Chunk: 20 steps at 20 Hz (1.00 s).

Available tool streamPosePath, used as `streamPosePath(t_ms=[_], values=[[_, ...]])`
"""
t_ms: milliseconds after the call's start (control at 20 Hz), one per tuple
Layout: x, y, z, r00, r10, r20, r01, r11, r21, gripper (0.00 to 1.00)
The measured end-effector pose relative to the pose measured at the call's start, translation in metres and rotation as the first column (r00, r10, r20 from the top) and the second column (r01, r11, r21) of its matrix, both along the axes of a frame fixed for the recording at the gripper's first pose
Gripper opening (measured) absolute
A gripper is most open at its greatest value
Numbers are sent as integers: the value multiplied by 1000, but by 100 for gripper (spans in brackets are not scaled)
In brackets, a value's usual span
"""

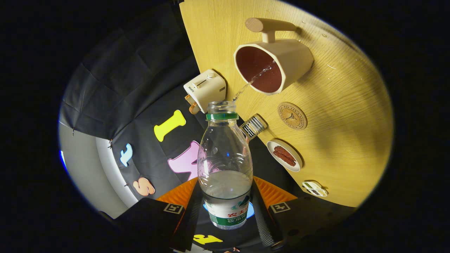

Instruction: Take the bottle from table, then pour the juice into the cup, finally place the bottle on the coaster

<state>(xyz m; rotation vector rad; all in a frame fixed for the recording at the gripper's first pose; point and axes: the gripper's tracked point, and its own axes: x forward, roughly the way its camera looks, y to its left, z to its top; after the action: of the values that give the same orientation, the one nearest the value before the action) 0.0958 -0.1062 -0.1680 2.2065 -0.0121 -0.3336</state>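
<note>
Pouring now: the gripper (pixel 226 207), jaws clenched on the tilted bottle (pixel 225 161), sends a thin stream into the cup (pixel 272 65). Next, level it and carry to the coaster (pixel 292 116).

The tool (pixel 226 205) grips the tilted bottle (pixel 225 158) between both fingers, and a thin stream runs into the cup (pixel 277 65) on the table (pixel 344 116).

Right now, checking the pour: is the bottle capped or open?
Open: the bottle, held in the gripper, has no cap; liquid streams into the cup.
</note>
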Motion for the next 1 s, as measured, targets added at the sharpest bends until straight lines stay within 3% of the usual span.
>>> streamPosePath(t_ms=[550,1000], values=[[1,-2,3,1000,26,-14,-26,998,59,74],[3,-4,-5,999,25,-41,-23,999,32,74]])
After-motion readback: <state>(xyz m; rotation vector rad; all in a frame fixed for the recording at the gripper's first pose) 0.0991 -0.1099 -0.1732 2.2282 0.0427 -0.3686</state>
